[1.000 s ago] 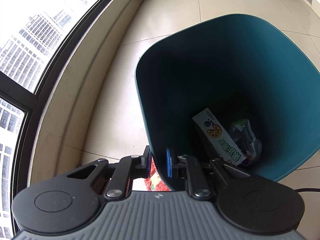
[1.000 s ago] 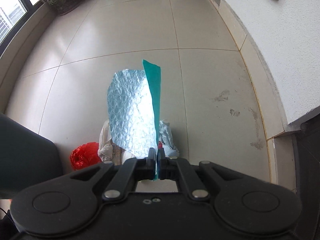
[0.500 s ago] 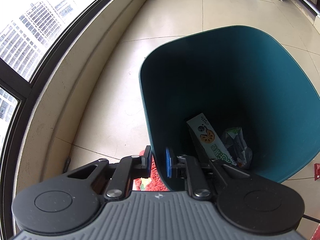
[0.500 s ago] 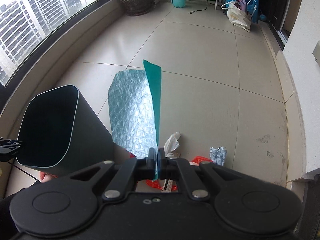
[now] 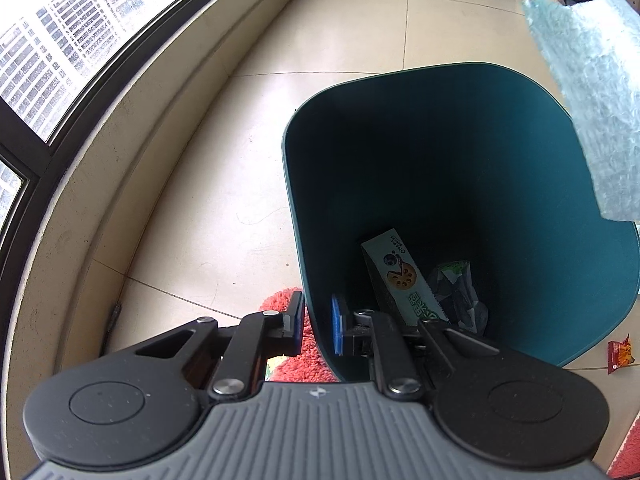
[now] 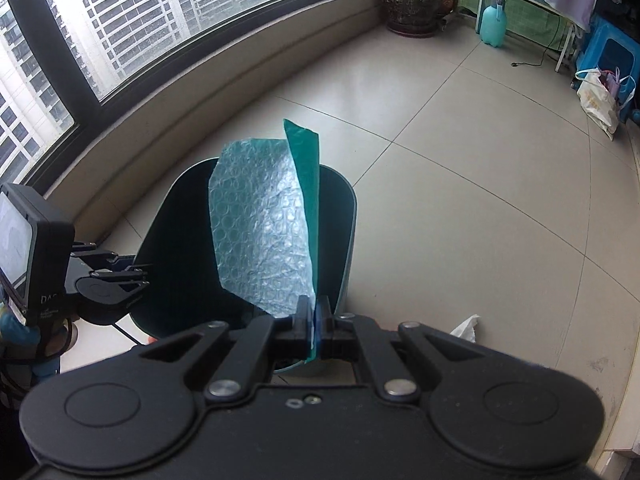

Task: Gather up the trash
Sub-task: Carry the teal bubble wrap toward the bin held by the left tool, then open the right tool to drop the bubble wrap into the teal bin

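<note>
My left gripper (image 5: pixel 316 326) is shut on the near wall of a dark teal trash bin (image 5: pixel 592 280), one finger inside and one outside. At the bin's bottom lie a snack box (image 5: pixel 396 268) and a crumpled wrapper (image 5: pixel 460 296). My right gripper (image 6: pixel 315 334) is shut on a teal bubble-wrap mailer (image 6: pixel 264 232), which hangs over the bin's (image 6: pixel 346 208) open mouth. That mailer (image 5: pixel 596 92) shows at the upper right in the left wrist view. The left gripper (image 6: pixel 120 276) appears at the bin's left rim in the right wrist view.
A curved window sill (image 5: pixel 132 152) runs along the left. A red fluffy mat (image 5: pixel 308 344) lies under the bin, a small red wrapper (image 5: pixel 618 354) to its right. White tissue (image 6: pixel 466 326) lies on the tiles. A potted plant (image 6: pixel 412 4), spray bottle (image 6: pixel 493 24) and bags (image 6: pixel 600 96) stand far off.
The right gripper has swung left with the mailer, from above the floor litter to over the bin's mouth. The left gripper has kept its grip on the bin's wall, shifting only slightly.
</note>
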A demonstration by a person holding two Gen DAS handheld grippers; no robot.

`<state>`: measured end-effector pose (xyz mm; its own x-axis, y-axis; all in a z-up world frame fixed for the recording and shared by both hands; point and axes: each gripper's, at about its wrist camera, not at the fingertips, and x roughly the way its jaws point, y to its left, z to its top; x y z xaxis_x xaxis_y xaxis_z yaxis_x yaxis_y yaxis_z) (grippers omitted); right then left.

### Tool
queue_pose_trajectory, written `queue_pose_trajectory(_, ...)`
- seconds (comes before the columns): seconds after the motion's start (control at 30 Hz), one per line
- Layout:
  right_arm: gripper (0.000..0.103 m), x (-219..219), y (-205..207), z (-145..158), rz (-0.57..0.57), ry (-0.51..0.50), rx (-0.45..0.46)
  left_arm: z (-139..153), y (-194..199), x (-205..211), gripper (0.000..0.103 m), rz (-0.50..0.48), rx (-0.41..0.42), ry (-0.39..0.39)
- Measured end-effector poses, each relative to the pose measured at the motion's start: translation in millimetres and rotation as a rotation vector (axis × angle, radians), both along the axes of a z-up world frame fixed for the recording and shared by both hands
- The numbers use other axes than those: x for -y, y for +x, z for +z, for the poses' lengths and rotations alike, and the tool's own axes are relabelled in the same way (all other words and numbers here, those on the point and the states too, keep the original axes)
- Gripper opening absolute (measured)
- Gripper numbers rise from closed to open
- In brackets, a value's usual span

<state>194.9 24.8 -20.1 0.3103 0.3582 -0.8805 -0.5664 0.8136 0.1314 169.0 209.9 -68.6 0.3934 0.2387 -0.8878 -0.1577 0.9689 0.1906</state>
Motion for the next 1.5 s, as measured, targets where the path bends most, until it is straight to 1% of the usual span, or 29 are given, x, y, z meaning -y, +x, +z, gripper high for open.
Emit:
queue_pose_trajectory(0.17, 0.001, -37.1, -0.5, -25.1, 0.041, -0.049, -0.033, 1.4, -2.8, -2.1, 0.013, -0.004, 0.004, -0.013)
queue_pose_trajectory(0.37, 0.001, -74.3, 1.3, -56.4, 0.074, -0.11, -0.051, 3.3, -3.5, -6.3, 0.014, -0.01, 0.006, -0.036)
queue_pose_trajectory(0.6, 0.001, -99.1, 7.3, -102.0, 0.075, -0.175, -0.1, 3.0, -4.5, -13.1, 0.013, -0.012, 0.008, -0.05)
queue_pose_trajectory(0.73, 0.001, -106.4, 8.4, -120.2, 0.076, -0.206, -0.122, 3.2, -3.6, -12.3, 0.013, -0.019, 0.004, -0.046)
queue_pose_trajectory(0.8, 0.004, -106.9, 12.3, -123.6, 0.078, -0.219, -0.13, 3.3, -2.8, -11.7, 0.013, -0.02, 0.004, -0.046)
queue_pose_trajectory(0.87, 0.014, -107.7, 16.5, -126.4, 0.084, -0.219, -0.14, 2.8, -2.6, -12.0, 0.013, -0.021, 0.005, -0.047)
queue_pose_trajectory(0.93, 0.017, -106.2, 16.8, -127.1, 0.083, -0.215, -0.14, 2.0, -2.7, -12.1, 0.013, -0.022, 0.006, -0.047)
queue_pose_trajectory(1.0, 0.017, -104.3, 16.8, -127.1, 0.091, -0.212, -0.14, 1.2, -3.0, -11.3, 0.013, -0.024, 0.006, -0.043)
queue_pose_trajectory(1.13, 0.027, -103.8, 10.0, -119.2, 0.117, -0.184, -0.13, -1.1, -3.5, -10.0, 0.013, -0.027, 0.004, -0.036)
queue_pose_trajectory(1.3, 0.032, -94.9, 3.3, -100.9, 0.136, -0.16, -0.112, -4.0, -1.6, -7.7, 0.013, -0.025, -0.01, -0.03)
queue_pose_trajectory(1.5, 0.036, -74.4, -4.3, -69.9, 0.141, -0.101, -0.092, -3.3, 0.5, -3.1, 0.013, -0.02, -0.013, -0.011)
